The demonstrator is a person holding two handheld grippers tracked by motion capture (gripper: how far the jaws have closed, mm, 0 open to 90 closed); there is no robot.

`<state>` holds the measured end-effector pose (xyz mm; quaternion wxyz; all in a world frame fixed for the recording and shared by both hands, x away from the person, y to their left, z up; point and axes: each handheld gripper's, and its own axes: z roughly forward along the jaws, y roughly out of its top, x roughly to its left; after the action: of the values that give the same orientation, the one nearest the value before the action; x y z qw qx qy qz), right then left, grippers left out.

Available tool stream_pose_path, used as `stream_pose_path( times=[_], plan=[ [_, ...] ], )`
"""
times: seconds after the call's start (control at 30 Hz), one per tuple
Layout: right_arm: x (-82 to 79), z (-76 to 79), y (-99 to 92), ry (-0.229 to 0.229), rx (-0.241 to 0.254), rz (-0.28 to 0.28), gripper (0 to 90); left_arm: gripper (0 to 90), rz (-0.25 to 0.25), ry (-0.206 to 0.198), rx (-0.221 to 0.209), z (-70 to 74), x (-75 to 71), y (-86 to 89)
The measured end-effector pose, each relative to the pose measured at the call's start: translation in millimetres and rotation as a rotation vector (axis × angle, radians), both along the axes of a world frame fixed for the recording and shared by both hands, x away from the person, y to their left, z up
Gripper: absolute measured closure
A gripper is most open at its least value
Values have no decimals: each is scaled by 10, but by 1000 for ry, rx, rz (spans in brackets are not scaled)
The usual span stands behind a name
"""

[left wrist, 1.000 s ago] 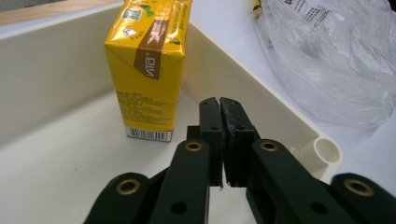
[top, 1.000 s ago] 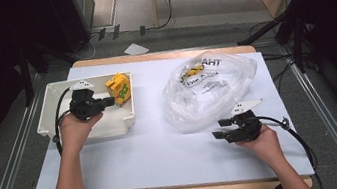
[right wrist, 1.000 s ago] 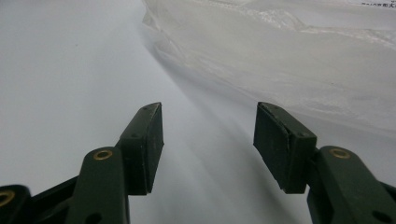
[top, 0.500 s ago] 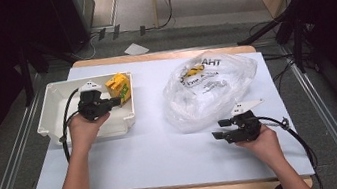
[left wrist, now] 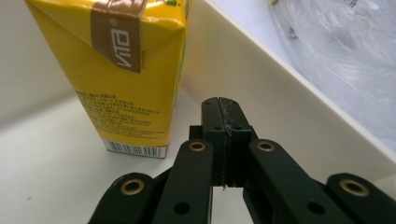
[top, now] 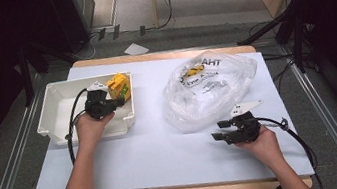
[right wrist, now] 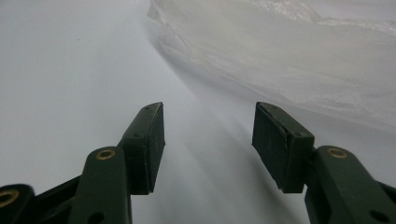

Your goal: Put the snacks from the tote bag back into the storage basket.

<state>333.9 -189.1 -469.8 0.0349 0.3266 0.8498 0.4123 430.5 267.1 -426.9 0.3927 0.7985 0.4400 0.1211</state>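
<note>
From the high view, the left gripper (top: 116,102) hung inside the white bin (top: 56,98), right beside the yellow drink carton (top: 120,86) standing in its far right corner. The right gripper (top: 219,131) rested low over the bench (top: 154,147), near the clear plastic bag (top: 211,88).

The left gripper view had the fingers (left wrist: 223,135) pressed flat together with nothing between them, the carton (left wrist: 135,70) upright just to their left, apart from them.

In the right gripper view the fingers (right wrist: 149,140) stood apart and empty, the bag (right wrist: 289,60) just ahead.

Carton looked light, fairly stiff but squashable, maybe slick, so probably best pinched across its flat sides mid-height.
</note>
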Motion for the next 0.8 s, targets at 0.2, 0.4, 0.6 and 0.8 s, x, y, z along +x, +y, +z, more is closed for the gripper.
stream_pose_path(
  times=[0.2,0.4,0.6,0.8],
  plan=[
    [-8,-5,2,-2,-6,2,448,900,0,12,-7,-71,51,-3],
    [-16,-7,4,2,-12,5,447,900,2,18,-9,-85,73,-16],
    [-19,-7,5,2,-12,5,447,900,16,23,-25,-94,92,33],
    [-18,-7,5,0,-13,5,446,900,26,20,-29,-98,97,51]
  ],
)
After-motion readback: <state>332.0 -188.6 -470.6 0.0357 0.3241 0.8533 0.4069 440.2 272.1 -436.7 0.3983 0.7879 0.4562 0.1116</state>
